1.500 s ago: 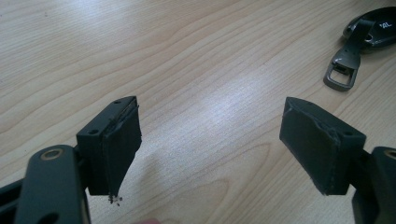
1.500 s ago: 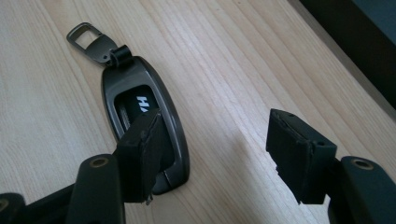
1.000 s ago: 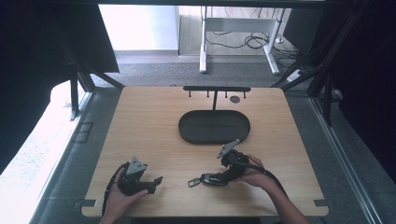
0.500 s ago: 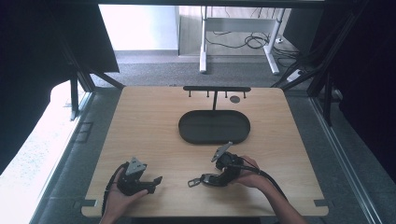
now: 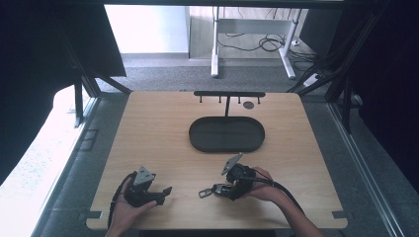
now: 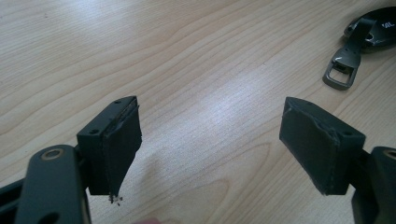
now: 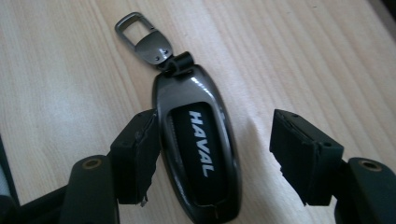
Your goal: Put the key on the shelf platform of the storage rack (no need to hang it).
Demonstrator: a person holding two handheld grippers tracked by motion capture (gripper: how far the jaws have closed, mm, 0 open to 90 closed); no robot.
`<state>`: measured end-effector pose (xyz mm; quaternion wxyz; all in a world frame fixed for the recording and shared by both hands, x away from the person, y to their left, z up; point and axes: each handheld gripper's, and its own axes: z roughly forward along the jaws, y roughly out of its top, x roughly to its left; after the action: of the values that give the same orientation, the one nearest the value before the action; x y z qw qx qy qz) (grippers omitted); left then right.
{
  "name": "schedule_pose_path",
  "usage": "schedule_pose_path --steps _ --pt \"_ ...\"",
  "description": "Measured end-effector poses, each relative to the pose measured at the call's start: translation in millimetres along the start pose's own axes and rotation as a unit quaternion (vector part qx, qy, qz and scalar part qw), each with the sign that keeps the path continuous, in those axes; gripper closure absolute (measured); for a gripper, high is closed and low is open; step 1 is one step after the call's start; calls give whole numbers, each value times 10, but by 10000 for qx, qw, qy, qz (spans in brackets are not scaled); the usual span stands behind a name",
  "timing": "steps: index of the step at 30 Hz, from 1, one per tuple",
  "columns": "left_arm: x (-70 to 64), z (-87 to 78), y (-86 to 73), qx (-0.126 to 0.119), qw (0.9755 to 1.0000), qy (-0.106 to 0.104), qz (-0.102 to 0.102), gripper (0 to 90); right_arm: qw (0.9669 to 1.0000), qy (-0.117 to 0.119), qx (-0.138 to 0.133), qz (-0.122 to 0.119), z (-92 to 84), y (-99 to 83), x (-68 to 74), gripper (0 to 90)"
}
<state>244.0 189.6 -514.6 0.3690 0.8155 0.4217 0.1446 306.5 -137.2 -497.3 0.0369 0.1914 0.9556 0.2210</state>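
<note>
Between right gripper (image 7: 212, 154) jaws, just opening: key fob (image 7: 198, 154), touching one jaw.

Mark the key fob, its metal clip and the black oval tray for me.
key fob (image 7: 201, 154), right gripper view, on the dark face panel with the lettering.
metal clip (image 7: 140, 35), right gripper view, on the flat plate below its loop.
black oval tray (image 5: 197, 140), high view, on its left rim.

A black oval tray (image 5: 227, 134) lies on the wooden table (image 5: 148, 128), toward its far edge. Behind it, along that edge, stands a black hook rack (image 5: 229, 94).
</note>
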Motion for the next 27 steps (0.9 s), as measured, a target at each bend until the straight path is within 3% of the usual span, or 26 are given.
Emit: schedule_pose_path --steps 11,27 --pt "-7 9 -1 -12 10000 -2 -17 210 9996 46 264 -106 125 13 33 344" --pt "-18 16 2 -9 10000 -7 -7 211 9987 33 424 -265 143 38 75 416"
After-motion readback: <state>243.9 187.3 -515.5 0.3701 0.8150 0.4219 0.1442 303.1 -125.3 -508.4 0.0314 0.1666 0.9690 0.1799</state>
